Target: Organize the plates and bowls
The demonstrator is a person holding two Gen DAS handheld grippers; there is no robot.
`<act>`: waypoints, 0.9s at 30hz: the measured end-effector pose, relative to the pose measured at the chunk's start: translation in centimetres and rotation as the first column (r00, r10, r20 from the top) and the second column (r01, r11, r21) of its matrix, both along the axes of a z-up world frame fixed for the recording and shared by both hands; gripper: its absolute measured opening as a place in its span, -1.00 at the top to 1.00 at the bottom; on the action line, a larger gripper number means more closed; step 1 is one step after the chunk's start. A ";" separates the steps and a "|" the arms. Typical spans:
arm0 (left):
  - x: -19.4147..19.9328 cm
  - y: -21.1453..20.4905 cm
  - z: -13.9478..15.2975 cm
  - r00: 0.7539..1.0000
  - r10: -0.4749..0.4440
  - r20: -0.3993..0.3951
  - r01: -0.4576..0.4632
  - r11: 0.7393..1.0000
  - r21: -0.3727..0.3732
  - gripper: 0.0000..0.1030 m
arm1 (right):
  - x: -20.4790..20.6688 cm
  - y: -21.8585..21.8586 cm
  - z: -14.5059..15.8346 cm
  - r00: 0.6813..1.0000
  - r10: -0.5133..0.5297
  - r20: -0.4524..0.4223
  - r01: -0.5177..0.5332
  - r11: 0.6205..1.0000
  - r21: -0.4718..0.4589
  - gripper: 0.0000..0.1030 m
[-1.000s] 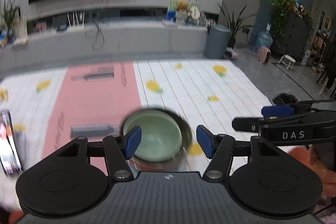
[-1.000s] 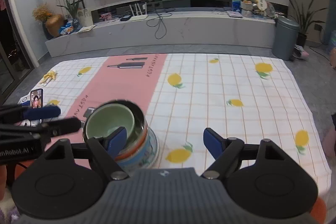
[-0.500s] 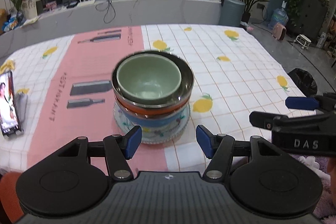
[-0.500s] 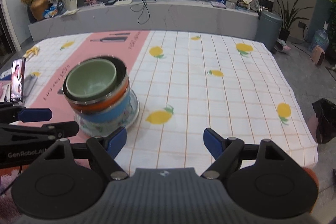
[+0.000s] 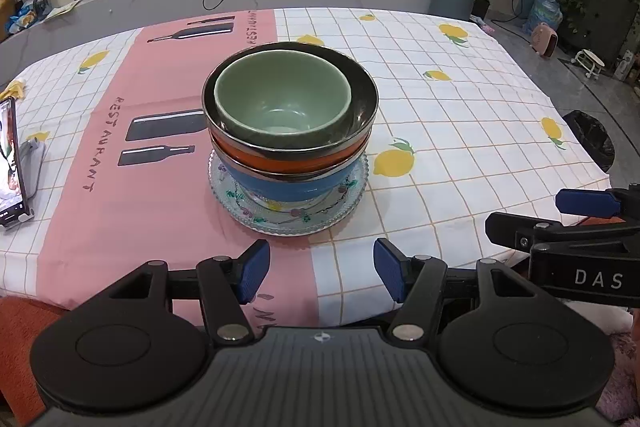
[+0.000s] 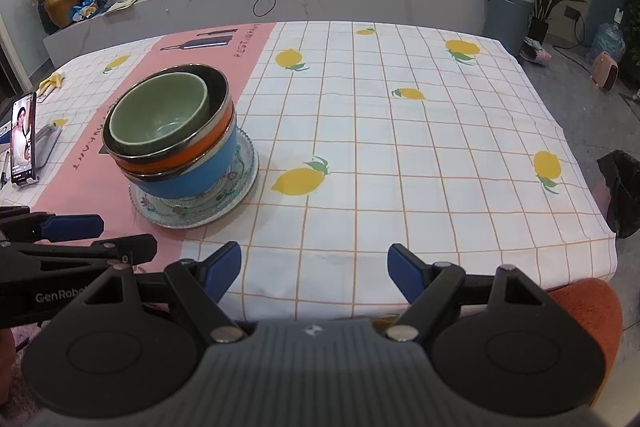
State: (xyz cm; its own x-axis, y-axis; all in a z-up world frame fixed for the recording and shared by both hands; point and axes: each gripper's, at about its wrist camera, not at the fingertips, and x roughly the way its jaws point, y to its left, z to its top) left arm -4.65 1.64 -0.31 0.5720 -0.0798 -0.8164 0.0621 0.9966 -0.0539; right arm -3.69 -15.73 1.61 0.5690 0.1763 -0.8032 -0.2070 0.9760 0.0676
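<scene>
A stack stands on the table: a green bowl [image 5: 280, 103] nested in a steel-rimmed orange bowl [image 5: 288, 157], on a blue bowl [image 5: 288, 187], on a patterned glass plate [image 5: 340, 205]. The stack shows in the right wrist view too, with the green bowl [image 6: 160, 119] on top and the plate [image 6: 240, 179] below. My left gripper [image 5: 320, 275] is open and empty, near the table's front edge, short of the stack. My right gripper [image 6: 314, 273] is open and empty, right of the stack at the front edge.
A phone [image 5: 10, 159] stands propped at the table's left edge. The tablecloth [image 6: 400, 155] has a lemon print and a pink strip. A black bag [image 6: 620, 187] lies off the right edge. A TV console stands beyond the table.
Both grippers have pulled back and up from the stack toward the table's front edge. The stack has stayed in place.
</scene>
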 end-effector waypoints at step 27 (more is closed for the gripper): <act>0.4 -0.7 0.1 0.999 -0.033 0.003 0.032 0.999 0.031 -0.36 | 0.3 -0.8 -0.1 0.999 -0.034 -0.009 0.035 0.999 0.016 -0.54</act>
State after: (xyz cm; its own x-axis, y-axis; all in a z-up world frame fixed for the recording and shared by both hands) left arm -4.21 0.92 -0.21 0.5720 -0.0735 -0.8169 0.0946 0.9952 -0.0233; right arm -3.37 -16.53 1.53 0.5676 0.1695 -0.8057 -0.1725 0.9813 0.0849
